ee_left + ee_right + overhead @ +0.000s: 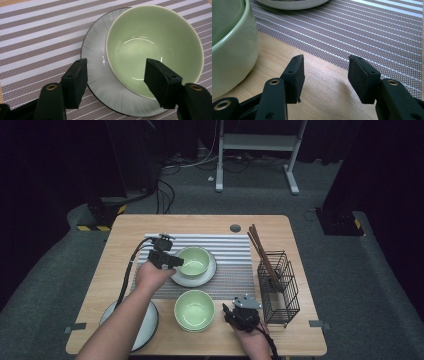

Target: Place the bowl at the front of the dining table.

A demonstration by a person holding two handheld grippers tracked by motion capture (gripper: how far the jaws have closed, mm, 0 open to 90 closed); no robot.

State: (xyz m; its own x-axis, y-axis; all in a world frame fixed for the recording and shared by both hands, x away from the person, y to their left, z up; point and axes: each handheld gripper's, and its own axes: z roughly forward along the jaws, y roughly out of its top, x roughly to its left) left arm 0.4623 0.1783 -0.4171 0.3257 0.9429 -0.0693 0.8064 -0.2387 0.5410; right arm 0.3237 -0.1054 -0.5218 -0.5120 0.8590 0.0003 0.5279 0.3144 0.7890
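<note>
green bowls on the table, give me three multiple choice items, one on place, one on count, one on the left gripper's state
1. Where does the pale green ceramic bowl by the left gripper stand?
A. on a white plate
B. in the wire basket
C. on bare wood

2. How many green bowls are on the table?
A. one
B. two
C. four

3. How does the left gripper stand?
A. shut on chopsticks
B. open, jaws astride the bowl's rim
C. shut on the plate

Answers:
1. A: the white ribbed plate lies under it on the striped placemat.
2. B: a second green bowl sits on the light wooden table near the right gripper.
3. B: one jaw is inside the bowl, one outside.
</note>
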